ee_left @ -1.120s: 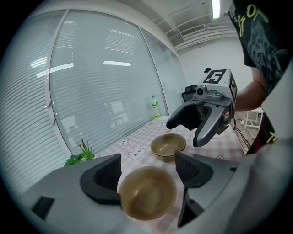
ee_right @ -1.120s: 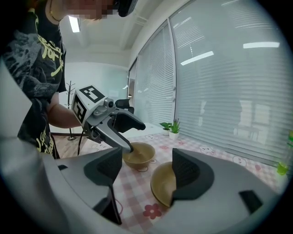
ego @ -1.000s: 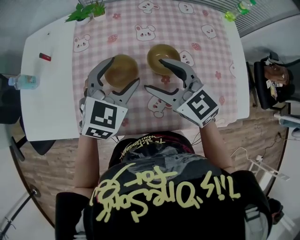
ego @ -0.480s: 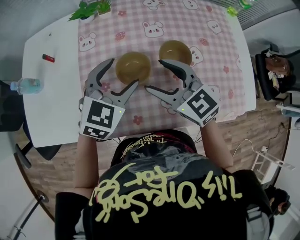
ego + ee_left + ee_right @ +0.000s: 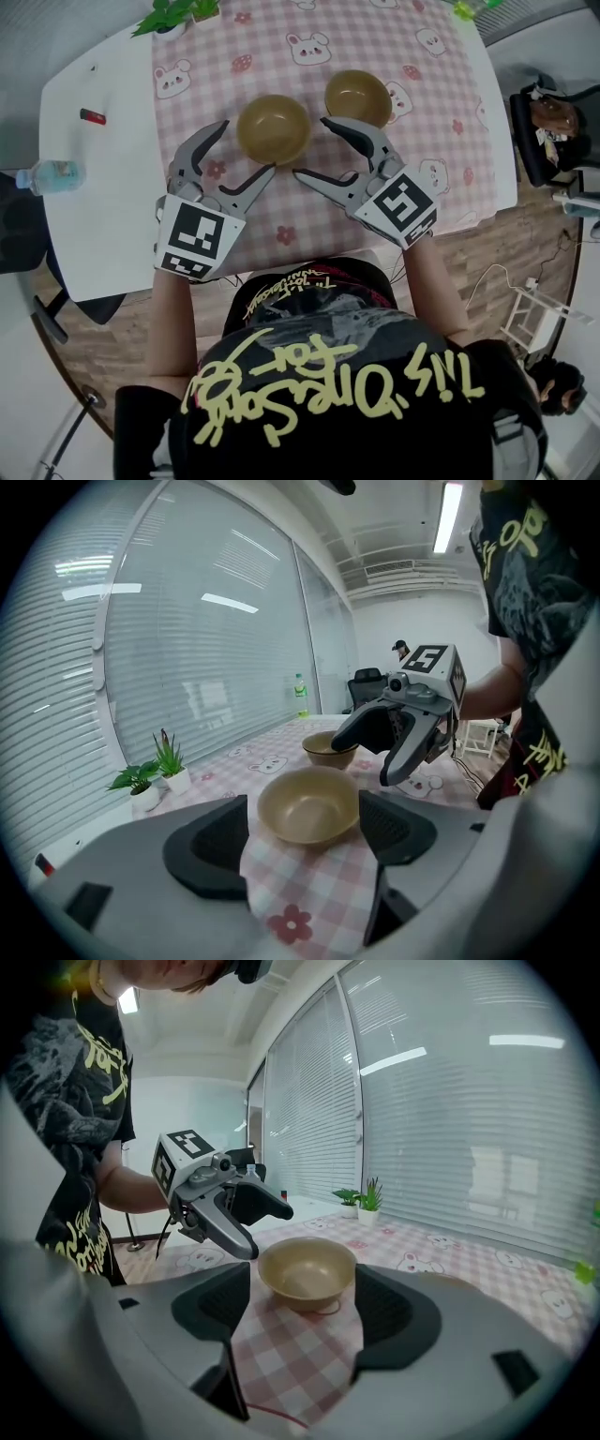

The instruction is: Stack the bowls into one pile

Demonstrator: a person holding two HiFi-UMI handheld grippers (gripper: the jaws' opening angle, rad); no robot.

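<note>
Head view: your left claw (image 5: 247, 146) and right claw (image 5: 311, 148) both gape empty, flanking the near bowl (image 5: 273, 128) on the checked surface (image 5: 441, 103); the far bowl (image 5: 357, 97) sits just right, plant (image 5: 173, 13) far left.

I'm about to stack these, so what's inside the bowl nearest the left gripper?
Nothing shows inside the bowl: the head view sees down to its bare tan bottom. In the left gripper view its near rim covers the near inner wall.
</note>
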